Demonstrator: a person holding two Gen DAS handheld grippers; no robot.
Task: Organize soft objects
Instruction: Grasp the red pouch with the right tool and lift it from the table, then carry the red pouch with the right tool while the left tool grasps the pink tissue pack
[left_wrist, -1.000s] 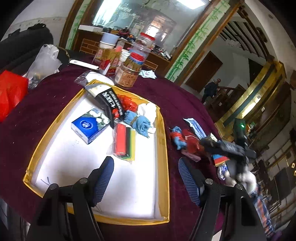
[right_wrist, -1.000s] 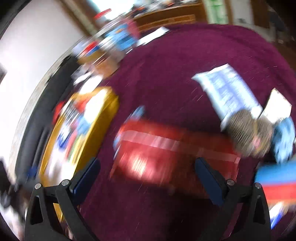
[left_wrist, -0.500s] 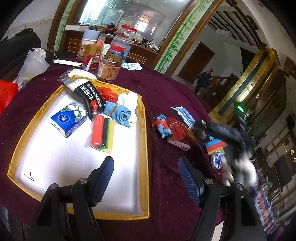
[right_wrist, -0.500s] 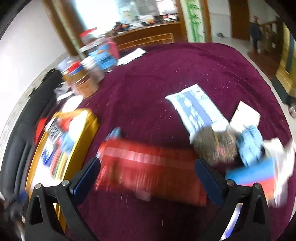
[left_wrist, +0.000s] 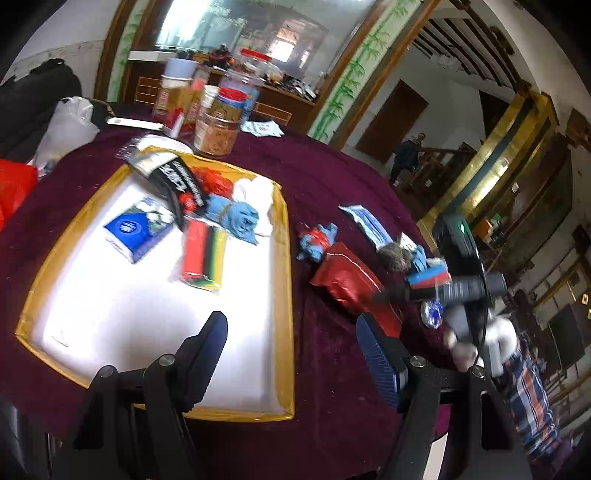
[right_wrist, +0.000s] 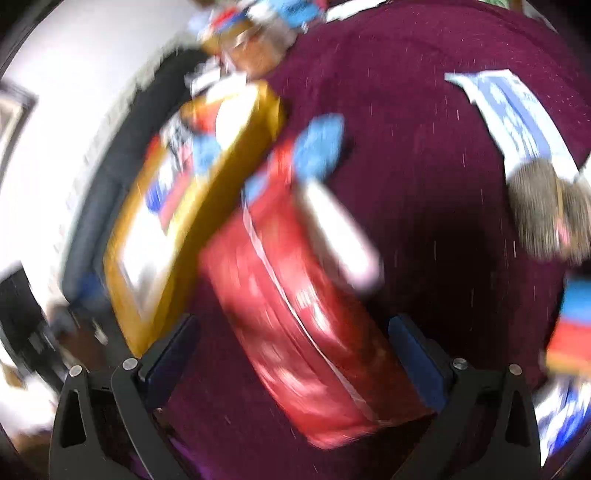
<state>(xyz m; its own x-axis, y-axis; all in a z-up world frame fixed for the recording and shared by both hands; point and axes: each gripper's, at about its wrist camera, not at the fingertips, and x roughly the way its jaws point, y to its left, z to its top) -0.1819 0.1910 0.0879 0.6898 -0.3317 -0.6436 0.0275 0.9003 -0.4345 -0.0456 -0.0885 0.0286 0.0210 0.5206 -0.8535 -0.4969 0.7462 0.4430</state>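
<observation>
A gold-rimmed white tray (left_wrist: 284, 280) holds a blue tissue pack (left_wrist: 136, 230), a red, black and yellow pack (left_wrist: 203, 254), a blue cloth (left_wrist: 240, 218) and a white cloth (left_wrist: 258, 192). My left gripper (left_wrist: 290, 325) stands open above the tray's near right corner, holding nothing. To the tray's right a red pouch (left_wrist: 347, 280) lies on the maroon cloth. In the blurred right wrist view my right gripper (right_wrist: 293, 328) is open, with the red pouch (right_wrist: 295, 314) between its fingers, pads not clearly pressing. Seen from the left wrist, the right gripper (left_wrist: 384, 295) reaches over that pouch.
A blue and red soft toy (left_wrist: 316, 242), a blue-white packet (left_wrist: 365, 221), a grey furry thing (left_wrist: 393, 256) and a blue-red item (left_wrist: 428, 277) lie right of the tray. Jars and boxes (left_wrist: 218, 122) stand behind it. A white bag (left_wrist: 70, 125) and a red bag (left_wrist: 13, 184) sit left.
The right gripper has dropped and turned over the red pouch, which now fills the space between its fingers. The left gripper shifted a little sideways along the tray, still open.
</observation>
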